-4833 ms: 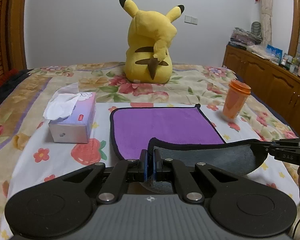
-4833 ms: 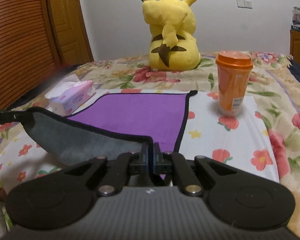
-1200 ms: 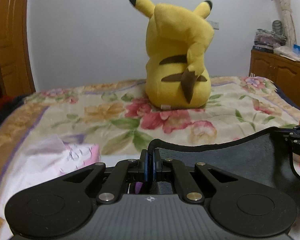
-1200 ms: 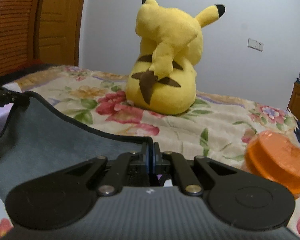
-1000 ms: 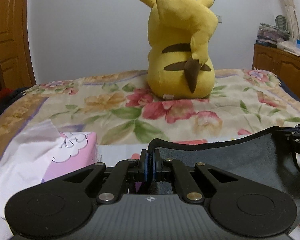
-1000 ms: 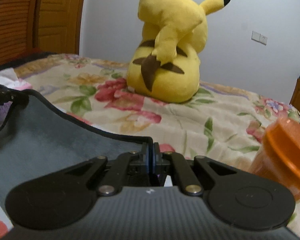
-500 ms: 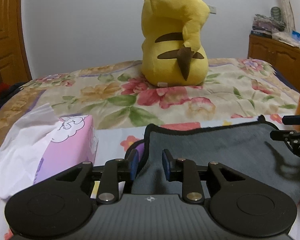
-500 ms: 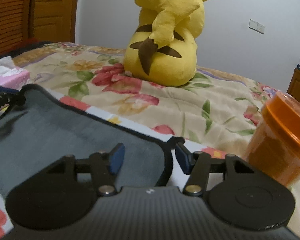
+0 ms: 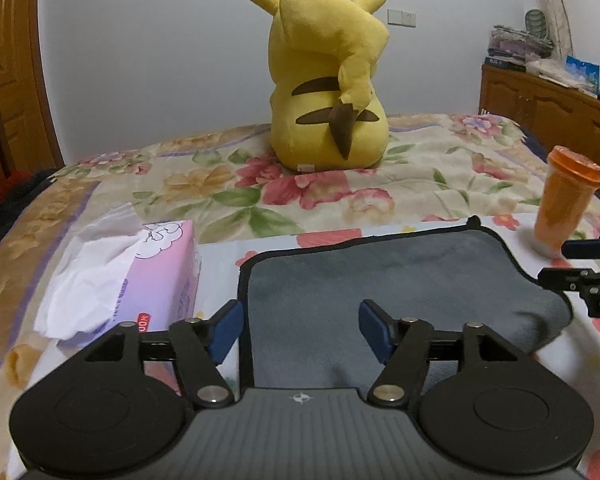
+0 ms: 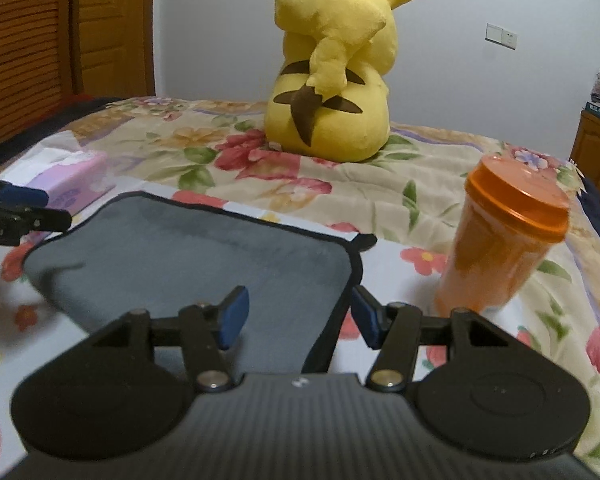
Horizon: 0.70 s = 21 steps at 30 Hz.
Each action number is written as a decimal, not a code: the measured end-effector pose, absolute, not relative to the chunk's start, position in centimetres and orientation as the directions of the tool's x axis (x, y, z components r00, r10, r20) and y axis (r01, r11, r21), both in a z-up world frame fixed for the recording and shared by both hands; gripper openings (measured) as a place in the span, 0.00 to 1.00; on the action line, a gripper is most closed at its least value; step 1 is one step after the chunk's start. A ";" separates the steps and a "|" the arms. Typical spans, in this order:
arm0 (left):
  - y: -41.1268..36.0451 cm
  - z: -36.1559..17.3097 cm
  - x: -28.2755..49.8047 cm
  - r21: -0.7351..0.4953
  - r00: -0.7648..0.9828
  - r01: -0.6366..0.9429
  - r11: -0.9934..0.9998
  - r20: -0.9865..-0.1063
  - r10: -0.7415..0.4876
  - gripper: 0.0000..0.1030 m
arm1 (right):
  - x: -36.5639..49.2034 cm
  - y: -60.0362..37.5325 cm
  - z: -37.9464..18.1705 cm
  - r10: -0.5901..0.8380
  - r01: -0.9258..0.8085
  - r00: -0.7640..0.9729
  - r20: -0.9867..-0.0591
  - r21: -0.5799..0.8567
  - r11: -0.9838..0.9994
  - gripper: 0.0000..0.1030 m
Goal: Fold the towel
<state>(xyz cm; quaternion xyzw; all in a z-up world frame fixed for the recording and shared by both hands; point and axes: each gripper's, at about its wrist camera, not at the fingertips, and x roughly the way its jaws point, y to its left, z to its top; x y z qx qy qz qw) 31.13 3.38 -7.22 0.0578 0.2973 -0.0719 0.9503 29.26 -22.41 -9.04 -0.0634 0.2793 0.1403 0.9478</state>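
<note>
The towel, a soft grey cloth with a black sewn hem, lies folded over on the white flower-print sheet of the bed, its grey side up; I can see none of another colour on it from either wrist. It sits between the pink tissue box with white tissue spilling out and the orange lidded plastic cup, which stands upright just beside the towel's far right corner.

My left gripper has just been opening its jaws, and they now stand well apart above the towel's near left part, blue pads clear of the cloth (the hem runs close by the left pad). Nothing is gripped.

My right gripper has also just let go: its jaws are spread, straddling the towel's near right hem, and I see no pad pressing on it. In the left wrist view this gripper shows at the right edge, beside the towel's right side.

A big yellow plush toy with black-tipped ears sits on the floral quilt beyond, its back to me.
</note>
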 end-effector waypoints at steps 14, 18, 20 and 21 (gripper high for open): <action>2.7 -5.3 27.2 0.093 0.814 0.169 0.981 -0.575 -0.086 0.83 | 24.9 -22.6 -7.3 0.234 -0.289 0.829 -0.508 -0.031 0.957 0.78; 2.4 -4.4 25.9 0.090 0.818 0.168 0.982 -0.569 -0.088 0.89 | 23.7 -22.9 -6.8 0.233 -0.282 0.835 -0.499 -0.024 0.959 0.86; 2.2 -3.9 25.3 0.087 0.821 0.169 0.982 -0.563 -0.092 0.93 | 23.1 -23.0 -6.5 0.229 -0.277 0.837 -0.496 -0.024 0.961 0.88; 2.1 -3.7 25.0 0.089 0.824 0.170 0.981 -0.559 -0.092 0.96 | 22.8 -23.1 -6.4 0.228 -0.273 0.839 -0.495 -0.021 0.962 0.93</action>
